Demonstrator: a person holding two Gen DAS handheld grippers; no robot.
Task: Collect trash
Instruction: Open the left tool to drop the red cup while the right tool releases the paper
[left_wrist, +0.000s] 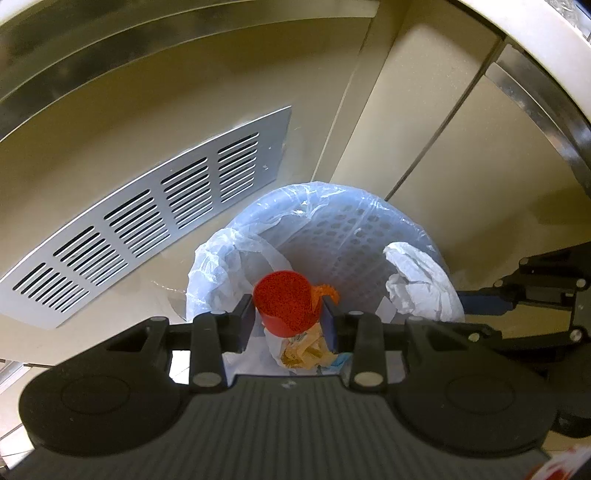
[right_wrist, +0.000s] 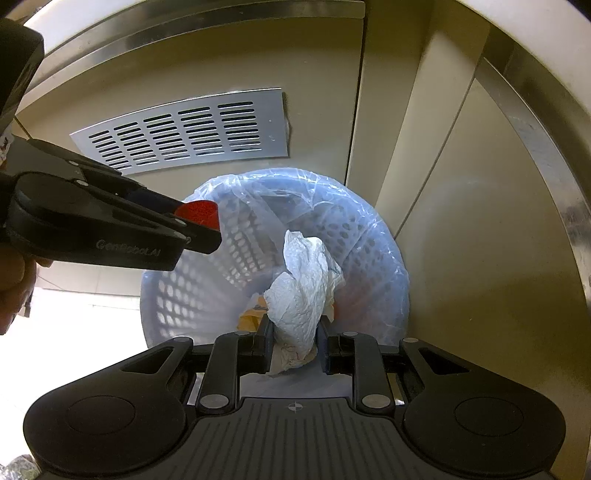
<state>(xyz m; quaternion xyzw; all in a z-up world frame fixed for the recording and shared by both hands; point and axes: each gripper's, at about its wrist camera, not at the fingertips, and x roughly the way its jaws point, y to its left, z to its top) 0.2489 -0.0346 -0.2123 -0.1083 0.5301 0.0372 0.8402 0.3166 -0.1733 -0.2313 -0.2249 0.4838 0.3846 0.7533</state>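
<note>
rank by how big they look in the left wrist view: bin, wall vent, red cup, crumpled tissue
1. wall vent and bin: too close to call
2. crumpled tissue and red cup: alike, and the cup is nearer the camera

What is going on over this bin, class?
A person holds a claw in each hand above a perforated white bin lined with a clear bag. The left claw is shut on a red cup; the right claw is shut on a crumpled white paper. Both items hang over the opening, not yet dropped. Some trash already lies at the bottom.
</note>
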